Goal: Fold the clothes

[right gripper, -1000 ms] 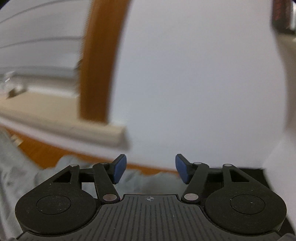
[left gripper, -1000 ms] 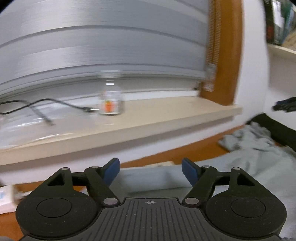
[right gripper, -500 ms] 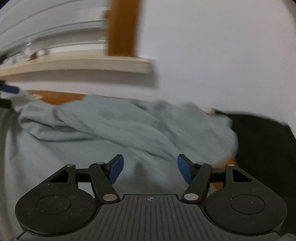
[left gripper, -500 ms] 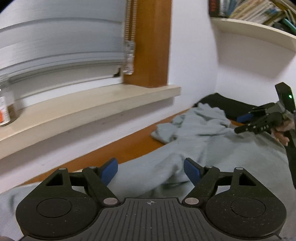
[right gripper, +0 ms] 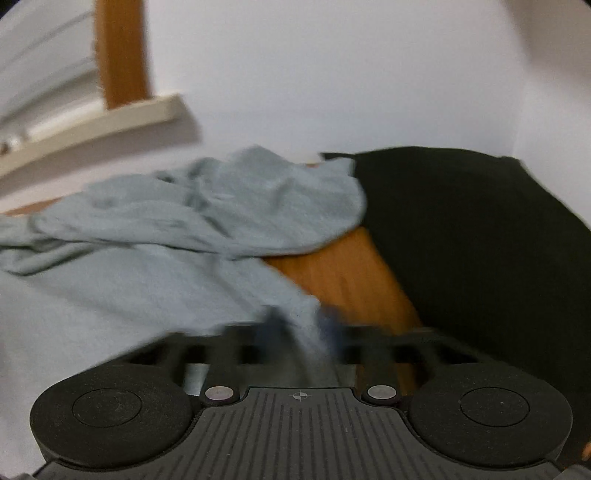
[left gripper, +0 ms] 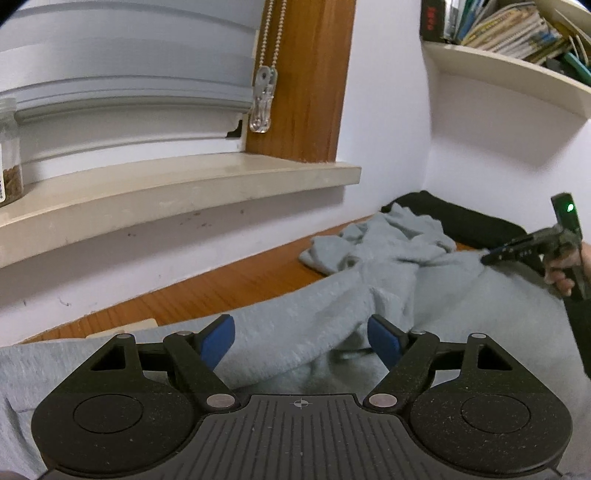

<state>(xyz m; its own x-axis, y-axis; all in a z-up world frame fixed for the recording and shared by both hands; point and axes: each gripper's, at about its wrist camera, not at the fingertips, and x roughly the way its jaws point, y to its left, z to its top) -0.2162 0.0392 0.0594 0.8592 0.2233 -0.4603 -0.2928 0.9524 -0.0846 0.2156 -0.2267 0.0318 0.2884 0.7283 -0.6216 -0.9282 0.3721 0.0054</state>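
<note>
The left gripper (left gripper: 301,341), black with blue pads, hangs just above the light grey fleece sweatshirt (left gripper: 317,332), jaws wide apart and nothing pinched between them. The garment lies crumpled over the orange-brown wooden tabletop (left gripper: 207,291), running from under this gripper out to a bunched heap near the far corner. Only this view shows the right gripper (left gripper: 495,255) from the side, low at the sweatshirt's far right edge, with the person's hand (left gripper: 563,271) wrapped round its grip and a small green light on top.

The right wrist view is blurred, yet it gives what the left cannot: the right gripper's (right gripper: 299,334) jaws have just been closing and stand nearly together, with a fold of the grey sweatshirt (right gripper: 147,266) between the pads (right gripper: 330,325), so they appear clamped on its edge. Beside that edge a bare strip of the wooden tabletop (right gripper: 340,273) shows, and beyond it a black folded garment (right gripper: 480,240) fills the right side, partly overlapped by the grey heap.

Further off in the left view, a cream window sill (left gripper: 177,192) juts from the white wall (left gripper: 384,110), carrying a clear glass jar (left gripper: 9,147) at the left edge. Above it hang grey blinds (left gripper: 129,55) with a beaded pull chain (left gripper: 267,48) against an orange-brown wooden window frame (left gripper: 306,74). High on the right, a cream wall shelf (left gripper: 509,70) holds a stack of books and magazines (left gripper: 517,26).
</note>
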